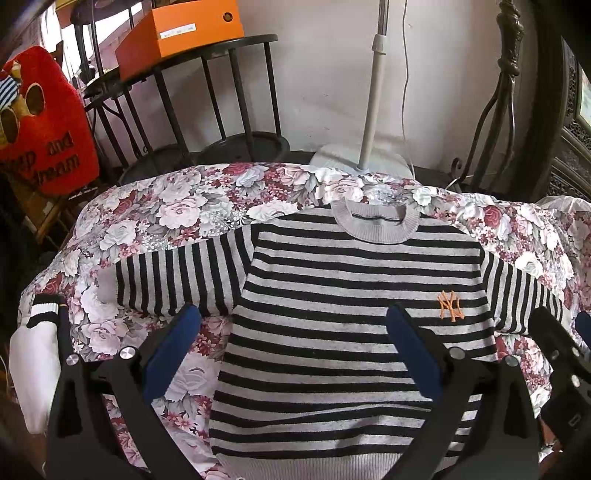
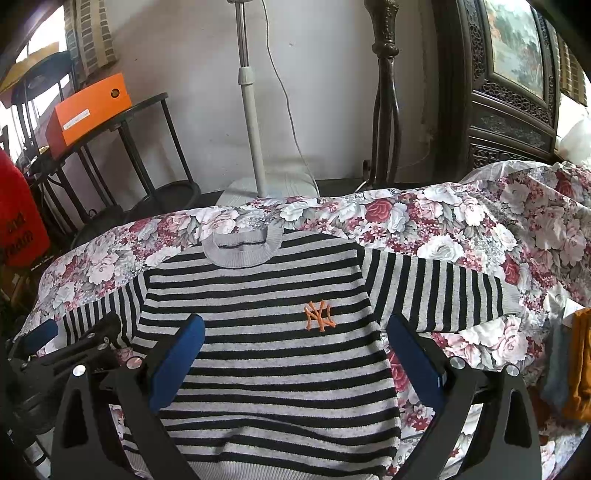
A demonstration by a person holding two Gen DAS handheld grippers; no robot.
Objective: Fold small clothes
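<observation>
A small grey and black striped sweater (image 1: 347, 302) with an orange logo lies flat, front up, on a floral cloth (image 1: 166, 214), both sleeves spread out sideways. It also shows in the right wrist view (image 2: 266, 332). My left gripper (image 1: 293, 314) is open and empty, hovering over the sweater's lower left part. My right gripper (image 2: 295, 325) is open and empty over the sweater's lower right part. The right gripper also shows at the right edge of the left wrist view (image 1: 561, 339), and the left gripper at the left edge of the right wrist view (image 2: 74, 339).
A white garment (image 1: 33, 369) lies at the cloth's left edge. Orange and grey clothes (image 2: 576, 369) lie at the right. Behind the table stand a black metal rack (image 1: 207, 96) with an orange box (image 1: 184, 33), a fan stand (image 1: 373, 96), and a carved dark screen (image 2: 509, 74).
</observation>
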